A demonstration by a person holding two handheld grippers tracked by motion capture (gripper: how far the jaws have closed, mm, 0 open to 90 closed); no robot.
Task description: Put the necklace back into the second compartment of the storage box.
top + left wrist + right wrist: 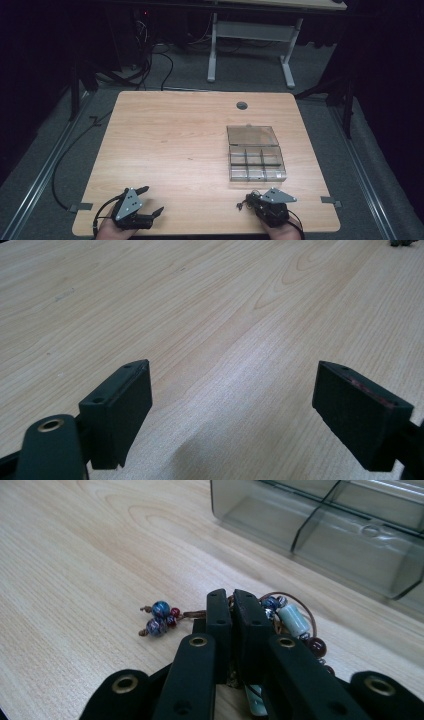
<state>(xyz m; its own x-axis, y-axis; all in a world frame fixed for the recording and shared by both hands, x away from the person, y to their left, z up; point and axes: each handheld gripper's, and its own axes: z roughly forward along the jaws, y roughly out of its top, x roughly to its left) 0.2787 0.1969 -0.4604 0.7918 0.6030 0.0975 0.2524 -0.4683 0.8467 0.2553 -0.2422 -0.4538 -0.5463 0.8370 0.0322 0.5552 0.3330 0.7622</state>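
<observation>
Lying at the near right of the surface (165, 130): one beaded bracelet (295, 622), strung on thin brown cord, with blue, red and pale green beads.

Right gripper (232, 607): jaws pressed together, pinching the bracelet's cord. Two cord ends with small blue and red beads trail out to the left of the jaws in the right gripper view; the bulk of the beads bunches on their right side. In the high view this gripper (248, 200) sits at the near right edge, the bracelet a dark tangle at its tip.

Clear plastic compartment box (256, 159): lid swung open and back, six small compartments showing, all apparently empty. It lies straight ahead of the right gripper, farther from the person, its near wall (280, 520) close beyond the jaws. Its long axis seems to run away from the person.

Left gripper (150, 201): jaws spread wide, nothing between them, resting at the near left, well apart from both bracelet and box.

Judgement: the right hand is the nearer; the coming move is probably a short carry forward and over the near wall.
</observation>
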